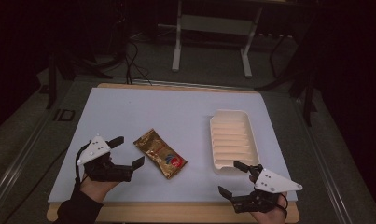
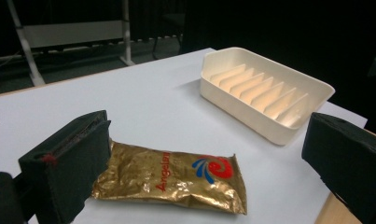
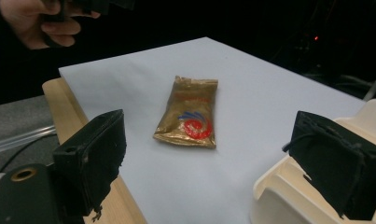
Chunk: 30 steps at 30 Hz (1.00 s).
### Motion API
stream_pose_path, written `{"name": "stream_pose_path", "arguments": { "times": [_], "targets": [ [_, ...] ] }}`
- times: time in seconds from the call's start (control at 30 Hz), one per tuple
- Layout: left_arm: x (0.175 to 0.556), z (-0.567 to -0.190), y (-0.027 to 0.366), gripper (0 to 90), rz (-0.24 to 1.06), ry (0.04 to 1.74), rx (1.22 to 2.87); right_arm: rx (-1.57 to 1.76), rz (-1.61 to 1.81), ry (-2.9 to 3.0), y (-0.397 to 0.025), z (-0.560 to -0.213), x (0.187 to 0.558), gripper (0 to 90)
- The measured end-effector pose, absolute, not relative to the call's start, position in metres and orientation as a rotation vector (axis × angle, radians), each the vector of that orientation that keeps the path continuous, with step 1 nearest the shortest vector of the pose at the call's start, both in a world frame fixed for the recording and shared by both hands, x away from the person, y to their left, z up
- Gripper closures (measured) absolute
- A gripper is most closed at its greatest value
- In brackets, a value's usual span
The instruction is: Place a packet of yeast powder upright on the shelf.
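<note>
High view: both tools [image 1: 122, 151] [image 1: 233, 178] agape, low.

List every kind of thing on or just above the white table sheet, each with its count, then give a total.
Gold snack packet: 1
Cream ribbed tray: 1
Hand-held tongs, both open: 2 (left tongs, right tongs)
Total: 4

dim lab: white-covered table [image 1: 176, 109], metal stand [image 1: 213, 28], floor cables [image 1: 129, 60].
</note>
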<state>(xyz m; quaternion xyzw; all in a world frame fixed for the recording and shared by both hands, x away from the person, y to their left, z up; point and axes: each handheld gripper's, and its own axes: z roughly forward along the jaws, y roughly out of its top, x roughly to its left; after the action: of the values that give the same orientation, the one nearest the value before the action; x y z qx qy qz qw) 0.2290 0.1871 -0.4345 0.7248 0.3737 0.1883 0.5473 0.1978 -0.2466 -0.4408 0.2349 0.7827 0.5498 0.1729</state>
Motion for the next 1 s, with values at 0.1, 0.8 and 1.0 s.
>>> {"name": "stream_pose_path", "arguments": {
  "times": [0.1, 0.8, 1.0],
  "targets": [
    [0.242, -0.438, 0.185, 1.7, 0.474, 0.909, 1.737, 0.685, 1.569, 2.235, -0.247, -0.443, 0.201, 10.9],
    [0.311, -0.485, 0.175, 6.3, 0.401, 1.031, 1.81, 0.684, 1.572, 2.211, -0.25, -0.443, 0.2, 12.2],
    [0.324, -0.498, 0.181, 9.5, 0.419, 1.092, 1.807, 0.681, 1.568, 2.209, -0.251, -0.443, 0.2, 12.3]
  ]
}}
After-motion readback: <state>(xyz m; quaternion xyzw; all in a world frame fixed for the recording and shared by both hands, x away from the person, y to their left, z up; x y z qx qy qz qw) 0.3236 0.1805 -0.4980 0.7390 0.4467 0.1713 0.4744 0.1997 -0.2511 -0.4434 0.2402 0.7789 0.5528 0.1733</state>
